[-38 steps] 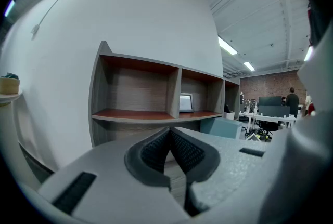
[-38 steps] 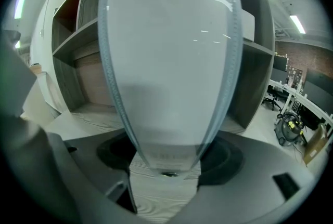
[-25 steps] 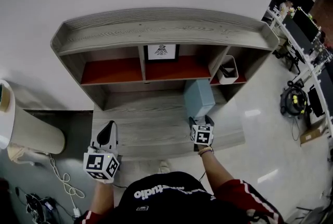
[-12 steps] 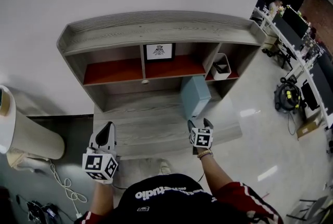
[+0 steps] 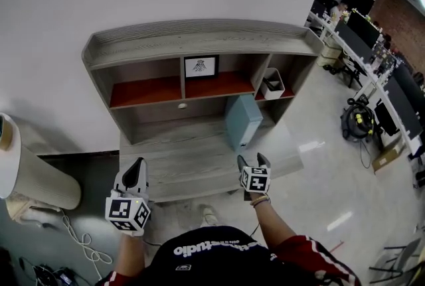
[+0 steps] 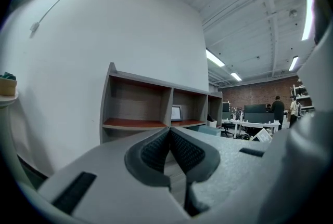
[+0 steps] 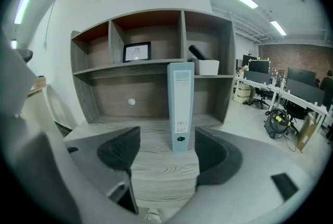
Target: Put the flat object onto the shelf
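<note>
A light blue binder (image 5: 240, 122) stands upright on the grey wooden desk top (image 5: 174, 160), its spine (image 7: 180, 108) facing me in the right gripper view. My right gripper (image 5: 254, 160) hovers over the desk's front edge, a short way in front of the binder. Its jaws (image 7: 166, 151) are wide apart and closing, with nothing between them. My left gripper (image 5: 135, 170) is at the desk's front left corner, shut and empty (image 6: 169, 133). Above the desk is the shelf (image 5: 199, 87) with red-brown boards.
A framed picture (image 5: 200, 66) stands in the middle shelf bay and a white bin (image 5: 271, 84) in the right one. A white knob (image 5: 182, 105) sits on the back panel. A big pale roll (image 5: 33, 175) and cables (image 5: 83, 233) lie left; office desks (image 5: 372, 46) stand right.
The right gripper has drawn back a little from the binder toward the desk's front edge. The head view has turned slightly. The left gripper has not moved.
</note>
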`<state>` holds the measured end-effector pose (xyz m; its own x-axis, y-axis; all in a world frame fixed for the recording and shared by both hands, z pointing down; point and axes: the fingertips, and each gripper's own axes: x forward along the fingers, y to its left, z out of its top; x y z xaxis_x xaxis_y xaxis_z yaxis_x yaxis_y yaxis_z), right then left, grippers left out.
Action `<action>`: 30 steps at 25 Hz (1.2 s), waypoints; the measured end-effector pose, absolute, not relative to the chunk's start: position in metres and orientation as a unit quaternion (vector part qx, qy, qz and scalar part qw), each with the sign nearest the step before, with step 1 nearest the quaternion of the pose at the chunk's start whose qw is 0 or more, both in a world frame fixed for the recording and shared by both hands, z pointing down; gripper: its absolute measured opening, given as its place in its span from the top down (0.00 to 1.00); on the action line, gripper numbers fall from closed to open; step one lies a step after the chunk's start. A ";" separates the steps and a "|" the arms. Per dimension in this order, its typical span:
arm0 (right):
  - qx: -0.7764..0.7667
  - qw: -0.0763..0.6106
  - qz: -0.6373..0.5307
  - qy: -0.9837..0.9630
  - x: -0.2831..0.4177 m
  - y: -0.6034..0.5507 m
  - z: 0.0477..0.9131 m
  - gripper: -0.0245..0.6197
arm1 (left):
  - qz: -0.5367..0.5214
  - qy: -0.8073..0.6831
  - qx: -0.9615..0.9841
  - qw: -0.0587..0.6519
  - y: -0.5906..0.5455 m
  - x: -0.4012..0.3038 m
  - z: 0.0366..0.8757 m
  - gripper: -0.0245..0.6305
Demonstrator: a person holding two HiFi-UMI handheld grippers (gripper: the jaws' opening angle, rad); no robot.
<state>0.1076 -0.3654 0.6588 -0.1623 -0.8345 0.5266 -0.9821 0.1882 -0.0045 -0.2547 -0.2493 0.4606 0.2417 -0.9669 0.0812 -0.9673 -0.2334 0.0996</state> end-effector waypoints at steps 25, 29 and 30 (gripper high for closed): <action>0.628 0.145 0.107 -0.757 0.072 -0.232 0.551 0.50 | -0.011 -0.598 0.798 0.070 -0.159 -0.290 0.460 0.95; 0.624 0.129 0.082 -0.767 0.070 -0.228 0.519 0.50 | -0.016 -0.595 0.801 0.066 -0.160 -0.283 0.452 0.95; 0.622 0.126 0.078 -0.769 0.070 -0.228 0.514 0.50 | -0.016 -0.595 0.801 0.065 -0.160 -0.281 0.451 0.95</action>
